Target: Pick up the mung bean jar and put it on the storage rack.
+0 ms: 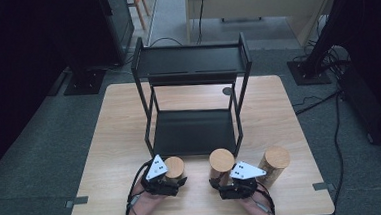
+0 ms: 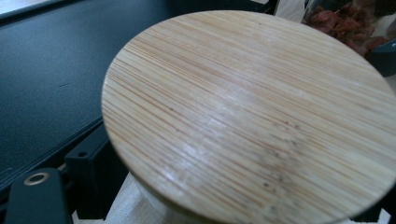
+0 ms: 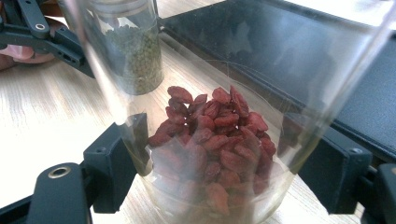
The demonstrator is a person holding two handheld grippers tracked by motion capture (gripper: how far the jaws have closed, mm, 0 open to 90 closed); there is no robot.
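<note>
Looking down in the high view, three round wood-lidded jars line the near table edge before a black two-tier metal rack [image 1: 191, 67]: left gripper [image 1: 179, 181] brackets the left jar [image 1: 174, 167], right gripper [image 1: 223, 181] the middle jar [image 1: 221, 161], third jar [image 1: 274, 163] far right, likely awaiting shelving; left gripper view: smooth striped bamboo lid [image 2: 252, 116] close up, jaws wide around the jar, pinch unclear; right gripper view: black pads press the clear glass wall holding wrinkly red berries [image 3: 212, 140], green-bean jar [image 3: 135, 56] beyond

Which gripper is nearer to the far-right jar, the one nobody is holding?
Right. The right gripper is at the middle jar, just left of the far-right jar. The left gripper is at the leftmost jar, farther away.
</note>
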